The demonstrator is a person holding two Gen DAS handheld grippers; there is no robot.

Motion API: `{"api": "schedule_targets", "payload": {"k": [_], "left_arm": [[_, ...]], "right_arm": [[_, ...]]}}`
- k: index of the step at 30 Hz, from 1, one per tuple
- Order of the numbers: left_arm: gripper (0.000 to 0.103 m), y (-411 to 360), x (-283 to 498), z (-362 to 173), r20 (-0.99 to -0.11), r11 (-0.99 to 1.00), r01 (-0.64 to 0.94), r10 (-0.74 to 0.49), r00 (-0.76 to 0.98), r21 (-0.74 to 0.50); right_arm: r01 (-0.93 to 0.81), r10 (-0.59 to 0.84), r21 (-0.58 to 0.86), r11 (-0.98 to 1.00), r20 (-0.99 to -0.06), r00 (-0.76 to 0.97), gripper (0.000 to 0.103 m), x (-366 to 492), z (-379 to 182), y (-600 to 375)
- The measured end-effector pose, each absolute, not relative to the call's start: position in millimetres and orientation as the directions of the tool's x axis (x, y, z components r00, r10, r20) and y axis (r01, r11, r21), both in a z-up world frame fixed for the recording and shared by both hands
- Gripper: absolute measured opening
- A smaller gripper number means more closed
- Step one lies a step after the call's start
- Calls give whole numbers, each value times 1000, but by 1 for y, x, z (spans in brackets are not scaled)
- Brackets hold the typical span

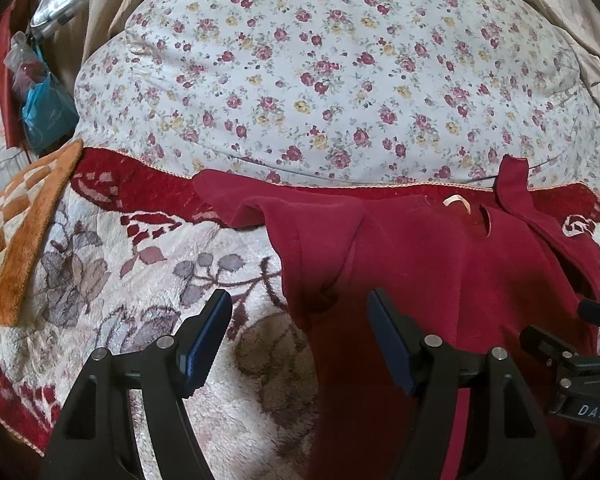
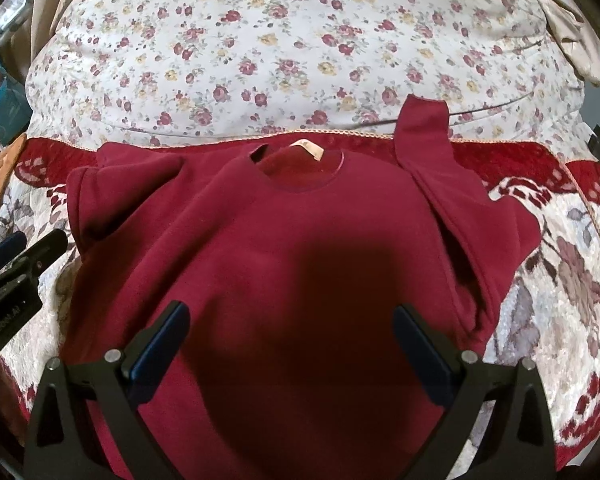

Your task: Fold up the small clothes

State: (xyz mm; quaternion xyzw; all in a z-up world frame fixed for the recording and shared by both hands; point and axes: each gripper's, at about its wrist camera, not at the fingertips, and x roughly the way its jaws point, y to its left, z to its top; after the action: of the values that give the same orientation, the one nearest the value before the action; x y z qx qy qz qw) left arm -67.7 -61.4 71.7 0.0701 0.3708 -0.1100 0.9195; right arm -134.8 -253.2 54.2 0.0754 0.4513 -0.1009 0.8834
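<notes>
While both tools hang spread over the bed, nothing is gripped, and the small dark red fleece sweater [image 2: 300, 232] lies spread, neck away from the cameras, on the plush cream blanket with red flower pattern [image 1: 148, 264]. All places below are given from the sweater's round neckline [image 2: 300, 172].

Far left of the neckline, an orange and white checked mat [image 1: 16, 240] rests on the blanket, well clear of the garment. Nearer, the left tool [image 1: 300, 340] is held wide open, one finger over bare blanket and the other over the sweater's left edge. Left of the neckline, the left sleeve [image 2: 132, 164] is seen bunched and doubled on itself. At the neckline a pale label [image 2: 309, 148] shows inside the collar. Below the neckline, the right tool [image 2: 292, 344] is also held wide open above the chest panel, in its own shadow. Right of the neckline, the right sleeve [image 2: 424, 136] runs up onto the white quilt with small rose print [image 2: 260, 40].

The fabric is judged light, soft and limp, with enough nap to resist slipping; it would sag and drag if lifted from one point. A pinch is best taken at a doubled seam: a cuff, a shoulder seam, or the hem corners. The plush blanket may cling, so lifting is judged safer than sliding.
</notes>
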Motion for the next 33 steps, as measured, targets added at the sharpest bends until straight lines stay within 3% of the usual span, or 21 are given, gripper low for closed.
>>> {"api": "schedule_targets", "payload": {"k": [33], "left_arm": [[49,-62,-66,67,-702,965,257,-150,696,48]], "right_arm": [[244,-112,31,969,-826,552,103,-125,50,-250]]}}
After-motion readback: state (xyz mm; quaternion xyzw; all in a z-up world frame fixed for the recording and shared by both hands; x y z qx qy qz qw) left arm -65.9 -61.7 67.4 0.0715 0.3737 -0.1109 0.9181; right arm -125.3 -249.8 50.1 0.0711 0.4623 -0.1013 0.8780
